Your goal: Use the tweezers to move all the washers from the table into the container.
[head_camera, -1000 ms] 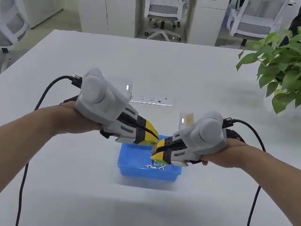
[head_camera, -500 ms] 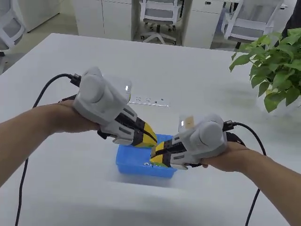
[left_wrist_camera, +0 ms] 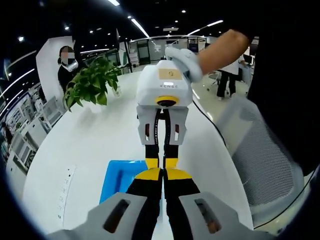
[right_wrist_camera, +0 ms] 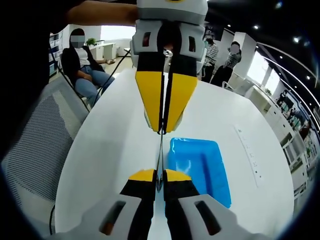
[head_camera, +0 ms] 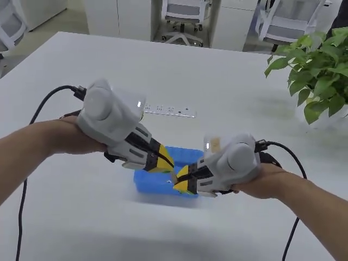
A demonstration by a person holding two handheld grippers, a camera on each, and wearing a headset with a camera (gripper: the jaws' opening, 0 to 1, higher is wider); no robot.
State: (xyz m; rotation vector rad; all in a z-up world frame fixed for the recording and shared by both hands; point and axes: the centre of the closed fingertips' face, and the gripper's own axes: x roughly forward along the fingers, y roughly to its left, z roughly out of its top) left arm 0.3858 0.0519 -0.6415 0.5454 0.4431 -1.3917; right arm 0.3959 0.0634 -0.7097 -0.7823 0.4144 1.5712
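Left gripper and right gripper are meeting tip to tip just above the blue container, which is sitting on the white table. Both are pinching narrow on the thin tweezers, one at each end. Tweezers are spanning straight between the yellow tips, near the container's edge.

White table, grey office chairs behind — leafy plant at right.
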